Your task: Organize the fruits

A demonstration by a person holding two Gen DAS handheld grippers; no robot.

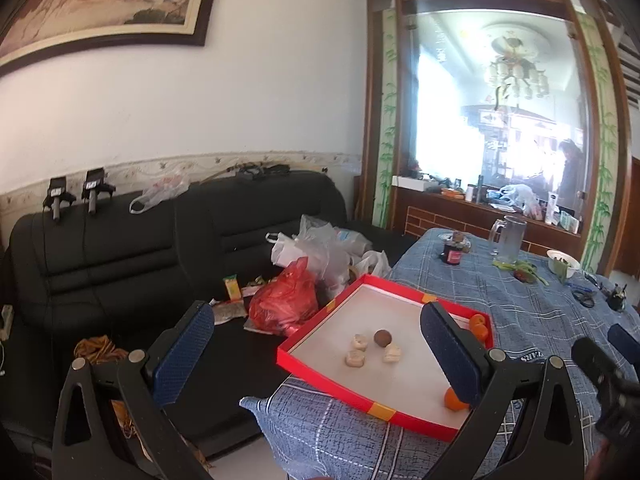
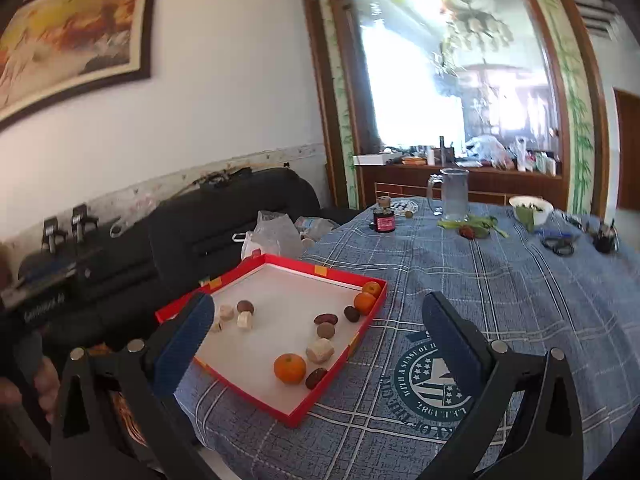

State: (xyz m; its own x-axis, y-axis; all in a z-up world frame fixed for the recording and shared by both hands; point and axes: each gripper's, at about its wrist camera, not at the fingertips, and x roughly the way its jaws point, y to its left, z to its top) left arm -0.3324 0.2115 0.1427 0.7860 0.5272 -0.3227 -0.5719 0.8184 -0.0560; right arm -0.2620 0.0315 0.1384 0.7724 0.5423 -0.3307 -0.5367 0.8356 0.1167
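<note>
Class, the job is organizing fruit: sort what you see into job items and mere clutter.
Job: red tray, oranges, dark dates, pale pieces.
Clutter: glass jug, small jar, white bowl, red bag.

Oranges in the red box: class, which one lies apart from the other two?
The orange near the box's front corner, beside a dark date. The other two oranges touch in the far corner.

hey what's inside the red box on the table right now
The red box holds three oranges, dark reddish-brown fruits, round brown ones and pale chunks on its white floor. The left gripper finger covers part of the near-left area.
</note>
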